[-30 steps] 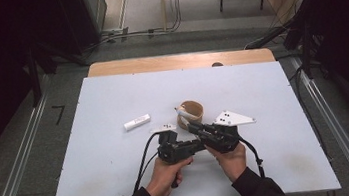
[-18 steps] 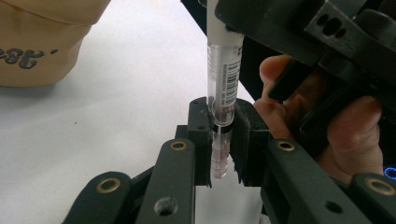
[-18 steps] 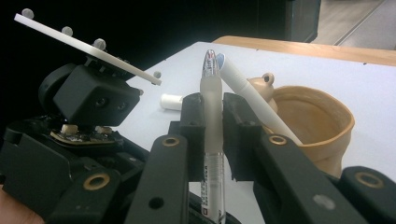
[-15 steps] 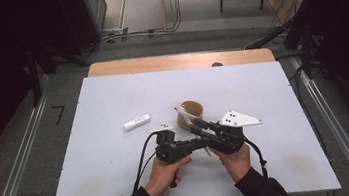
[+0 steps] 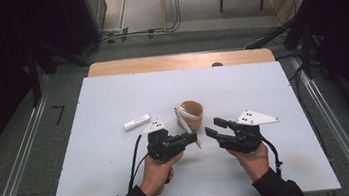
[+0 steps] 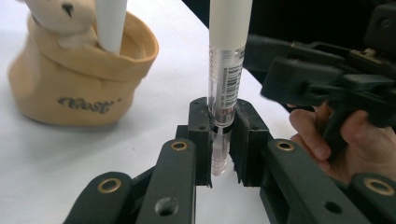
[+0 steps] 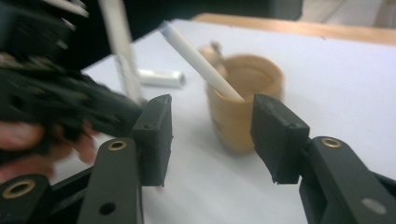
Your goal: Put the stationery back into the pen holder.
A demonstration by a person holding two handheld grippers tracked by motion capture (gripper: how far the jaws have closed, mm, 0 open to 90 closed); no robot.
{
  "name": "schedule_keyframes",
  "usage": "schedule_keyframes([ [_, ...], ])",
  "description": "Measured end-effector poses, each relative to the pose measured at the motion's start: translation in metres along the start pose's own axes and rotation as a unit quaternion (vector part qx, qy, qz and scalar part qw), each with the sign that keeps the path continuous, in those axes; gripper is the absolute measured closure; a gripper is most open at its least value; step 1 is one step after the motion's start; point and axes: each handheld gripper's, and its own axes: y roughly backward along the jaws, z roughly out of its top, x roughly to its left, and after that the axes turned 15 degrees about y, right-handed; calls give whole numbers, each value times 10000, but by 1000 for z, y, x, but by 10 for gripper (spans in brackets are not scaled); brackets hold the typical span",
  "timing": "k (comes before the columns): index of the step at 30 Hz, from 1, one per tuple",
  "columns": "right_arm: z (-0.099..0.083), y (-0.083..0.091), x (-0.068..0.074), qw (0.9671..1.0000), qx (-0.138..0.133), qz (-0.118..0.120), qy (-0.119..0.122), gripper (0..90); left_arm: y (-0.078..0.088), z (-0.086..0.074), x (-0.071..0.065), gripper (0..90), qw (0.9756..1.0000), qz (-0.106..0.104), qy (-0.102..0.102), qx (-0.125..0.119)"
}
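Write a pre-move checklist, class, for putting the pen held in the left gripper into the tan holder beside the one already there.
1. Left gripper clamped on the pen: ok.
2. Right gripper off the pen, its jaws having just been opening with nothing between them: ok.
3. Tan pouch-shaped holder upright on the table: ok.
4. Room left in the holder beside the other pen: ok.
5. Pen cap lying apart on the table; held pen's tip: cannot tell.

The pen (image 6: 225, 74) stands upright between the left gripper (image 5: 191, 137)'s fingers (image 6: 201, 135). Just beyond those fingertips sits the pouch (image 5: 190, 114), a second pen (image 5: 180, 115) leaning in it. The right gripper (image 5: 215, 127) faces them from the right, apart. The cap (image 5: 136, 122) lies left of the pouch.
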Motion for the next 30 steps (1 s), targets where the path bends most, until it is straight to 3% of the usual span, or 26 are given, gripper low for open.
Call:
schedule_keyframes([
  [3, -9, 1, -8, 9991, 411, -58, -103, 454, -1, 1, -7, 793, 9994, 131, -319, -64],
  [6, -20, -1, -12, 9964, 791, -288, 42, 454, -2, 2, -14, 793, 9986, 191, -488, -105],
  [10, -28, -3, -19, 9939, 1032, -389, 0, 442, -3, 8, -20, 793, 9973, 302, -643, -203],
  [14, -33, -8, -21, 9901, 1256, -598, 176, 441, -4, 15, -25, 793, 9961, 382, -737, -305],
  [27, -34, -11, -22, 9902, 1277, -555, 87, 424, -15, 44, -40, 793, 9897, 655, -1106, -635],
  [30, -35, -11, -22, 9902, 1280, -558, 52, 424, -20, 47, -41, 793, 9848, 888, -1303, -722],
])
